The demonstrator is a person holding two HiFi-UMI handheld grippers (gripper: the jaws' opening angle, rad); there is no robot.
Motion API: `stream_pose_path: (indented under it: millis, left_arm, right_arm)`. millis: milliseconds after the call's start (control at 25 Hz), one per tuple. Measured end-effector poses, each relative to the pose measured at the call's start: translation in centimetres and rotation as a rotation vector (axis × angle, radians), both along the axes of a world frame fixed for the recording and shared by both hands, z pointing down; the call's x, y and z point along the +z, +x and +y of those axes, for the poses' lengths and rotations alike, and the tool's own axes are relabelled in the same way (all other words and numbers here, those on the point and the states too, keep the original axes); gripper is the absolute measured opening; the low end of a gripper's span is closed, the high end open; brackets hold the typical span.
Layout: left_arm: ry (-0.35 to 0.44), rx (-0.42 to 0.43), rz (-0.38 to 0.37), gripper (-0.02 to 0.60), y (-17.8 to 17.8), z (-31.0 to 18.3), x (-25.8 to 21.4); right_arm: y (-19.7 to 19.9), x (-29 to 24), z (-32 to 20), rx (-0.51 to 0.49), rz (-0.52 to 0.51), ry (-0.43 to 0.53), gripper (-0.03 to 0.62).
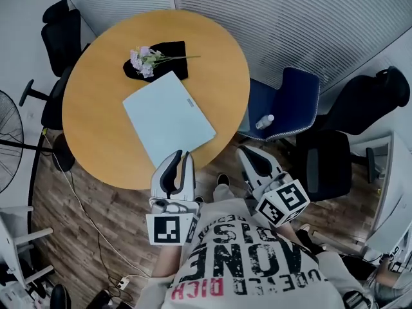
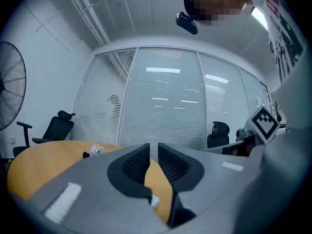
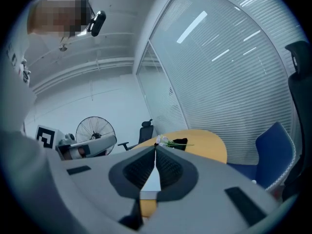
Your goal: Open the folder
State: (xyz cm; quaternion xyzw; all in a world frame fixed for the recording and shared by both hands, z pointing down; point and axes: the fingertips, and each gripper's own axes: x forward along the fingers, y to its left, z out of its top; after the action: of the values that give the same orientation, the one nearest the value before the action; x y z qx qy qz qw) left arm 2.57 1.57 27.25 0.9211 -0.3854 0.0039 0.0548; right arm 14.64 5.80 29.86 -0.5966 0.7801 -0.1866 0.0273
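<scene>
Left gripper [image 1: 182, 154]: jaws a narrow slit apart, nothing between them. Right gripper [image 1: 244, 150]: jaws tip to tip, empty.

Step in hand looks like the approach. To do it well, keep both grippers low and level, slip one thin jaw under the top cover's free edge, pin the lower cover with the other gripper, and lift slowly so nothing skids. Cannot tell which edge is free.

Pale blue flat rectangular folder [image 1: 168, 116] lies closed on the round wooden table [image 1: 96, 102]. Its near corner is just ahead of the left gripper's tips. It is ahead and left of the right gripper, which is off the table's rim.
</scene>
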Motion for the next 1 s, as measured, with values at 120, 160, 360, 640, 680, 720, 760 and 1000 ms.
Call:
stream_pose_path:
  millis: [120, 160, 360, 640, 680, 720, 760, 1000]
  left_arm:
    - [0.002, -0.033, 0.004, 0.063, 0.9, -0.3, 0.1]
    - [0.0, -0.045, 0.005, 0.063, 1.0, -0.4, 0.2]
    - [-0.016, -0.095, 0.001, 0.063, 1.0, -0.4, 0.8]
    - [-0.022, -0.145, 0.004, 0.063, -0.7, -1.9, 1.1]
    - [-0.023, -0.148, 0.006, 0.063, -1.0, -2.3, 1.1]
    - [-0.026, -0.15, 0.01, 0.063, -1.1, -2.7, 1.2]
    - [-0.029, -0.15, 0.013, 0.063, -1.3, -3.2, 1.2]
    - [-0.022, -0.126, 0.016, 0.063, -1.9, -7.0, 0.4]
  right_arm:
    - [1.2, 0.3, -0.6, -0.028, -0.002, -0.005, 0.012]
    - [1.4, 0.4, -0.8, -0.039, 0.0, -0.009, 0.012]
    - [1.9, 1.7, -1.5, -0.082, -0.007, -0.038, 0.014]
    - [0.6, 2.4, -3.3, -0.125, -0.009, -0.053, 0.012]
    - [0.4, 2.4, -3.7, -0.125, -0.008, -0.055, 0.012]
    - [0.3, 2.4, -4.0, -0.124, -0.006, -0.058, 0.012]
    - [0.2, 2.4, -4.4, -0.122, -0.003, -0.061, 0.014]
    - [-0.8, 0.8, -8.2, -0.126, 0.013, -0.036, 0.012]
